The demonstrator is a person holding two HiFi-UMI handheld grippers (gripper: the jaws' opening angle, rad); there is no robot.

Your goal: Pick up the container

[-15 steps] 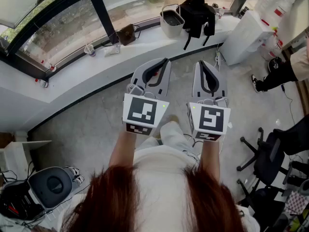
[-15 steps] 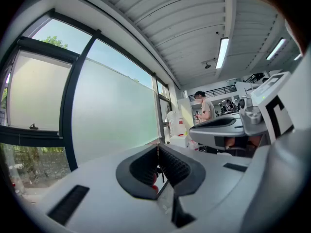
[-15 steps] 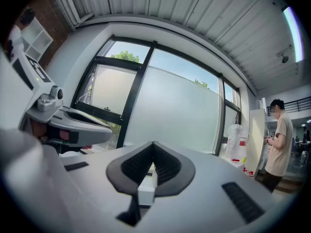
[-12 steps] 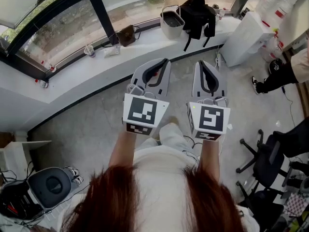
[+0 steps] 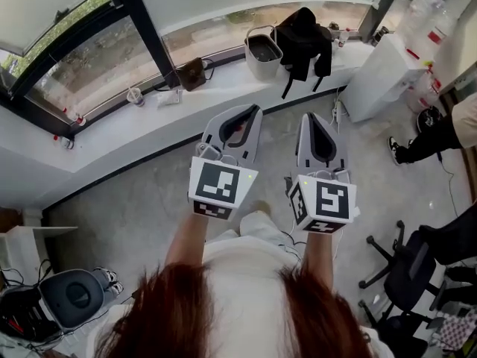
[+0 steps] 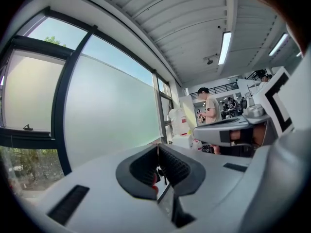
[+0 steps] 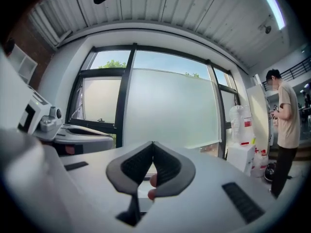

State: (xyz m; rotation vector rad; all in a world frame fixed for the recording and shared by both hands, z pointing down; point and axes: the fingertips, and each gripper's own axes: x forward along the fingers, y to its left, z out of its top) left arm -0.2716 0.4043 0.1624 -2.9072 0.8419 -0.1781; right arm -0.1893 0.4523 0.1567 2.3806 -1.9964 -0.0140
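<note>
The window ledge (image 5: 112, 129) runs across the far side of the room. The left claw (image 5: 256, 110) and right claw (image 5: 310, 116) are held level, side by side above the floor (image 5: 134, 200). Each has its jaws closed together with nothing between them. The container (image 5: 263, 47), a pale bucket with a handle, stands on the ledge just beside a black bag (image 5: 302, 24), well apart from both claws.

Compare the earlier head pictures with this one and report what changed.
Only the head camera shifted a little: everything sits slightly lower in the picture. The left gripper and right gripper remain shut and empty, side by side, aimed at the window sill. Nothing was gripped or released; the white bucket stands there as before.
</note>
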